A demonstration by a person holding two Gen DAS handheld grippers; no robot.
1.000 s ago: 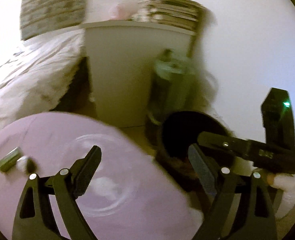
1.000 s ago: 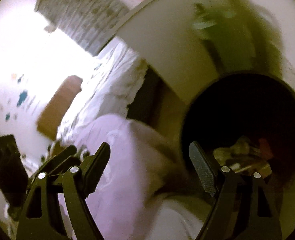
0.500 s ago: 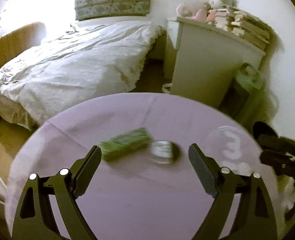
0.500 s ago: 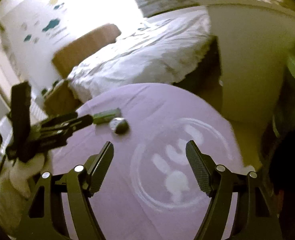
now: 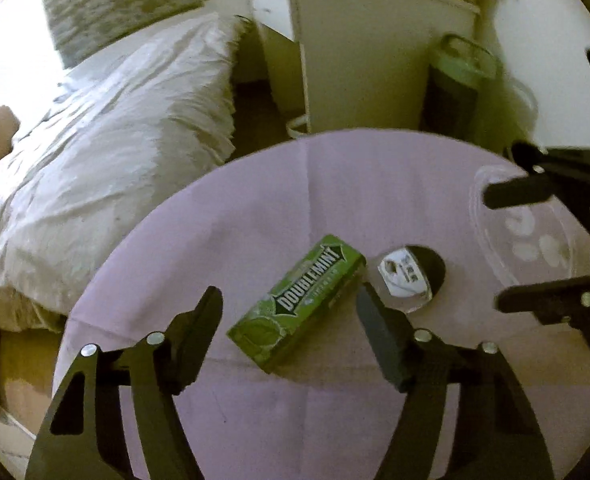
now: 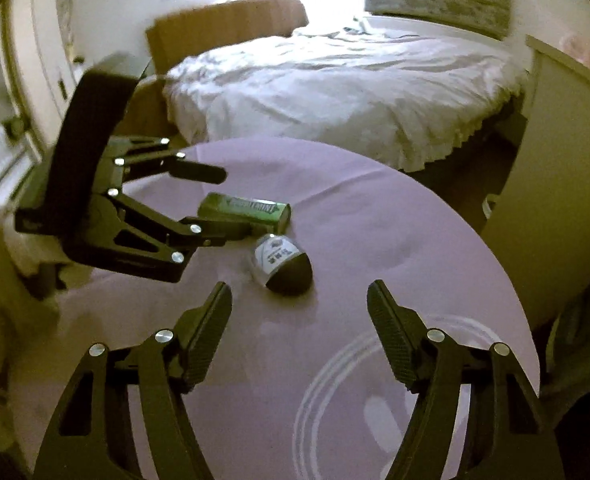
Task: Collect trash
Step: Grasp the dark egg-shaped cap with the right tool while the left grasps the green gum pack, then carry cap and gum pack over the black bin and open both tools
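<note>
A green Doublemint gum pack (image 5: 299,300) (image 6: 247,210) lies on the round table's lilac cloth (image 5: 335,184) (image 6: 375,220). My left gripper (image 5: 289,300) (image 6: 211,204) straddles it, one finger on each side. Its jaws are closing and the pads do not visibly press on the pack. Just right of the pack lies a small round black-and-white packet (image 5: 411,276) (image 6: 281,264). My right gripper (image 6: 299,290) (image 5: 497,250) hovers short of that packet. Its jaws are closing too, with nothing between the pads.
A bed with a white duvet (image 5: 107,152) (image 6: 355,84) stands beyond the table. A white cabinet (image 5: 375,60) and a green bag (image 5: 459,88) stand at the back right. A white circle print (image 6: 375,400) marks the cloth near my right gripper.
Both views swung from the black bin to the table. The left gripper came down over the gum pack and narrowed. The right gripper neared the round packet and narrowed.
</note>
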